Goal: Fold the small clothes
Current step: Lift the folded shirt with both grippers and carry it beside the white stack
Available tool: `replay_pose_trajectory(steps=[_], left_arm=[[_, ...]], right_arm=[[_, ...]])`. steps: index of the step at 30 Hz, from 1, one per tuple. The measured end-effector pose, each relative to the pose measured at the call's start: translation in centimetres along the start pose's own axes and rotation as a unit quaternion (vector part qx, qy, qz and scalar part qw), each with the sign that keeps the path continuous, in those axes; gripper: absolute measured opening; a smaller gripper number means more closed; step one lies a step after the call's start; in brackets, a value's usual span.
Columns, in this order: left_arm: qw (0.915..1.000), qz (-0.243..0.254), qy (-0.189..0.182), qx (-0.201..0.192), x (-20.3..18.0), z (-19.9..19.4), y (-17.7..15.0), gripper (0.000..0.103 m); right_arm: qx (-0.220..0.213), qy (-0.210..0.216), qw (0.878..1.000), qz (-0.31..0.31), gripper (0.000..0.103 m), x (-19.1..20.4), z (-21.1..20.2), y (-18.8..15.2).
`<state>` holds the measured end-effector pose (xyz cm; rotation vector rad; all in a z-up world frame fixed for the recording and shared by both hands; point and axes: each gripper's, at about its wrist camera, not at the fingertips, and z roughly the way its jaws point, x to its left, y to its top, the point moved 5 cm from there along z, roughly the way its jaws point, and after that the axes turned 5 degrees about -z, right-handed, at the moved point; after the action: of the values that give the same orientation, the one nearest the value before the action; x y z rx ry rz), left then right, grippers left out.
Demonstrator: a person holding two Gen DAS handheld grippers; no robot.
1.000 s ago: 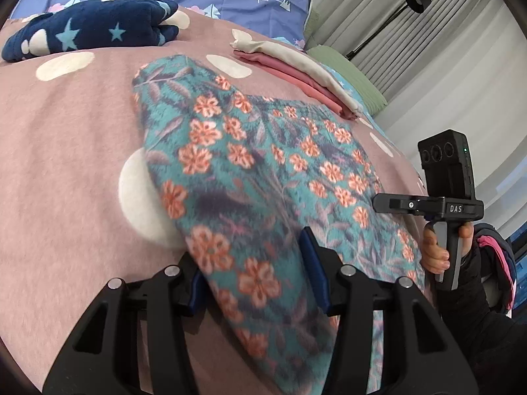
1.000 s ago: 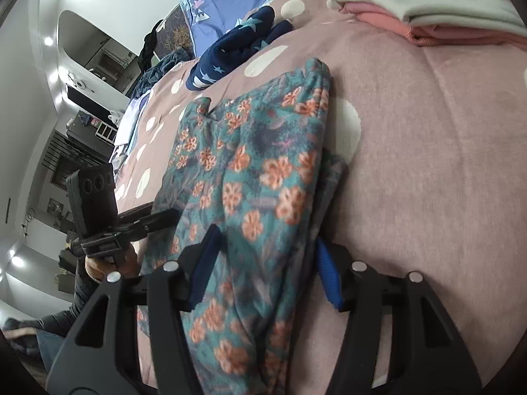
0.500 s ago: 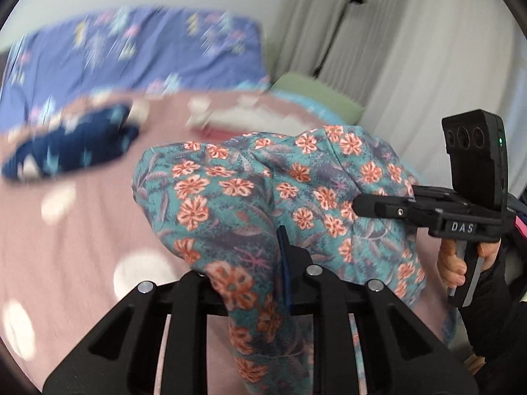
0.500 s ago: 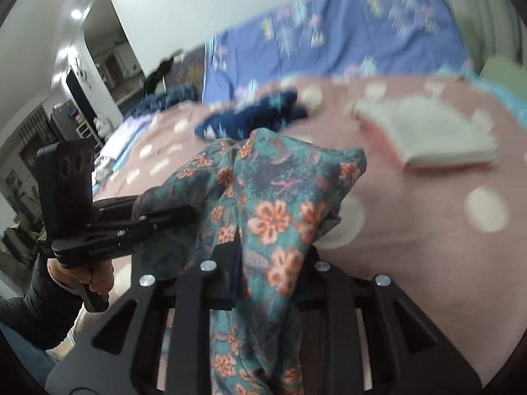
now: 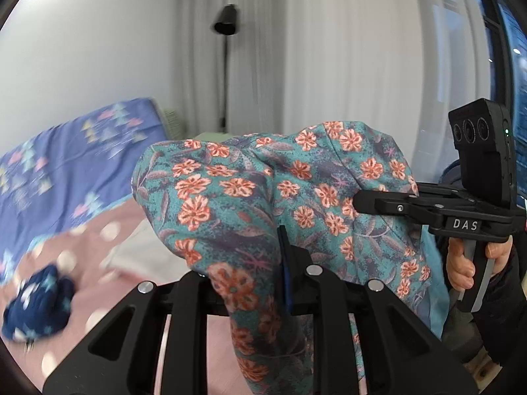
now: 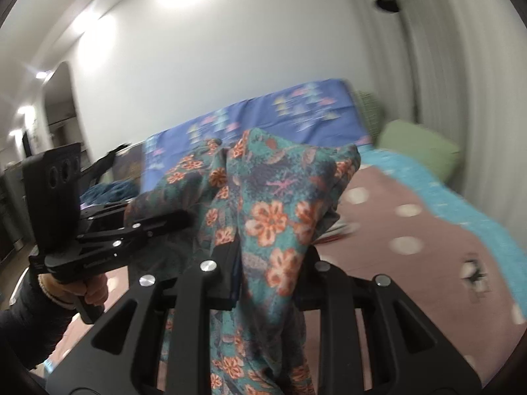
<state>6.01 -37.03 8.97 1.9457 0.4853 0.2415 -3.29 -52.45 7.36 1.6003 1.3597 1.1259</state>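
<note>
Two grippers held one floral garment (image 5: pixel 250 197) aloft. In the left wrist view, the left gripper (image 5: pixel 253 283) at lower centre was clamped on a bunched fold of the teal, orange-flowered cloth, which draped over its fingers and filled the middle of the frame; at right centre the right gripper (image 5: pixel 372 202) also pinched the fabric, with the person's right hand (image 5: pixel 461 263) on its handle. A pink dotted bedspread (image 5: pixel 108 283) lay at lower left, bearing a dark blue starred cloth (image 5: pixel 36 309); a blue patterned pillow (image 5: pixel 72 161) sat above it, and a black floor lamp (image 5: pixel 225 26) stood at upper centre before white curtains (image 5: pixel 346 59). In the right wrist view, the right gripper (image 6: pixel 270 273) at lower centre was closed on the garment (image 6: pixel 276 210), which rose between its fingers and hung below. At left centre the left gripper (image 6: pixel 171 219) gripped the cloth's other edge, the left hand (image 6: pixel 89 291) beneath. A green cushion (image 6: pixel 418 148) lay at right centre, blurred.
</note>
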Motion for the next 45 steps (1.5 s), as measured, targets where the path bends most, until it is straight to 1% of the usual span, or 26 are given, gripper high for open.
replay_pose_trajectory(steps=[2, 4, 5, 8, 10, 11, 14, 18, 22, 25, 26, 28, 29, 30, 31, 32, 33, 35, 36, 37, 38, 39, 41, 43, 45], left_arm=[[0.9999, 0.010, -0.013, 0.002, -1.6, 2.9, 1.6, 0.020], [0.9996, 0.022, -0.018, 0.006, -2.7, 5.7, 2.8, 0.021], [0.9993, 0.031, -0.018, 0.009, -3.3, 7.3, 3.4, 0.021], [0.9984, 0.053, -0.013, 0.015, -4.4, 11.6, 4.5, 0.021], [0.9979, 0.063, -0.009, 0.016, -4.9, 14.1, 4.9, 0.021], [0.9976, 0.067, -0.006, 0.017, -5.0, 15.1, 5.0, 0.021], [0.9962, 0.084, 0.007, 0.021, -5.2, 19.1, 5.2, 0.021], [0.9931, 0.111, 0.029, 0.026, -5.2, 23.1, 5.1, 0.021], [0.9930, 0.104, 0.039, 0.040, -4.1, 26.3, 4.6, 0.021], [0.9924, 0.103, 0.045, 0.050, -3.4, 28.7, 4.1, 0.021], [0.9923, 0.102, 0.046, 0.053, -3.2, 29.1, 3.9, 0.024], [0.9921, 0.096, 0.051, 0.063, -2.6, 30.7, 3.2, 0.033], [0.9919, 0.089, 0.059, 0.070, -1.9, 31.4, 2.4, 0.051], [0.9905, 0.083, 0.081, 0.073, -1.2, 31.6, 1.3, 0.069], [0.9893, 0.078, 0.098, 0.075, -0.5, 31.8, 0.4, 0.073], [0.9881, 0.070, 0.107, 0.085, 0.2, 32.1, -0.9, 0.074], [0.9876, 0.058, 0.083, 0.120, 0.9, 32.7, -3.0, 0.073], [0.9838, 0.054, 0.055, 0.161, 1.1, 33.5, -5.5, 0.074], [0.9806, 0.068, 0.052, 0.177, 0.8, 33.8, -7.1, 0.074], [0.9804, 0.078, 0.054, 0.173, 0.6, 33.8, -7.9, 0.074], [0.9818, 0.080, 0.058, 0.162, 0.5, 33.6, -8.0, 0.074], [0.9811, 0.078, 0.060, 0.167, 0.5, 33.7, -7.9, 0.074], [0.9799, 0.064, 0.062, 0.178, 0.3, 33.7, -8.1, 0.074], [0.9794, 0.054, 0.065, 0.183, 0.9, 34.2, -7.9, 0.074], [0.9805, 0.044, 0.068, 0.179, 1.0, 33.6, -8.1, 0.074]], right_arm=[[-0.005, -0.033, 0.999, 0.005, 0.023, -2.6, -0.8, 0.5], [-0.006, -0.064, 0.998, 0.011, 0.023, -5.0, -1.2, 0.9], [-0.006, -0.083, 0.996, 0.015, 0.023, -6.7, -1.1, 1.2], [-0.005, -0.119, 0.993, 0.025, 0.023, -10.1, -0.1, 1.7], [-0.005, -0.138, 0.990, 0.028, 0.023, -11.6, 0.6, 1.7], [-0.003, -0.150, 0.988, 0.035, 0.023, -13.0, 1.4, 1.8], [0.005, -0.171, 0.984, 0.049, 0.023, -15.3, 3.9, 1.7], [0.018, -0.192, 0.980, 0.057, 0.023, -18.3, 6.7, 1.5], [0.034, -0.208, 0.975, 0.066, 0.023, -20.5, 9.4, 1.0], [0.053, -0.226, 0.971, 0.059, 0.023, -21.8, 11.5, 0.4], [0.057, -0.231, 0.969, 0.061, 0.023, -22.0, 12.0, 0.3], [0.067, -0.239, 0.966, 0.068, 0.024, -22.4, 13.0, -0.1], [0.078, -0.250, 0.962, 0.074, 0.034, -23.1, 13.7, -0.6], [0.093, -0.277, 0.953, 0.078, 0.060, -24.1, 14.5, -1.4], [0.112, -0.307, 0.942, 0.078, 0.070, -24.9, 15.3, -2.3], [0.147, -0.344, 0.924, 0.071, 0.069, -25.9, 16.2, -3.8], [0.182, -0.358, 0.914, 0.060, 0.066, -26.6, 17.0, -5.3], [0.224, -0.364, 0.901, 0.069, 0.066, -27.5, 17.7, -7.9], [0.239, -0.361, 0.898, 0.081, 0.068, -27.8, 17.8, -9.1], [0.247, -0.354, 0.897, 0.095, 0.071, -28.0, 17.9, -10.1], [0.233, -0.352, 0.899, 0.114, 0.074, -28.2, 17.6, -10.9], [0.217, -0.359, 0.899, 0.126, 0.077, -28.4, 17.3, -11.3], [0.206, -0.371, 0.897, 0.125, 0.082, -28.4, 17.2, -12.0], [0.206, -0.381, 0.893, 0.121, 0.084, -28.5, 17.4, -12.1], [0.211, -0.391, 0.888, 0.117, 0.086, -28.5, 17.4, -12.2]])
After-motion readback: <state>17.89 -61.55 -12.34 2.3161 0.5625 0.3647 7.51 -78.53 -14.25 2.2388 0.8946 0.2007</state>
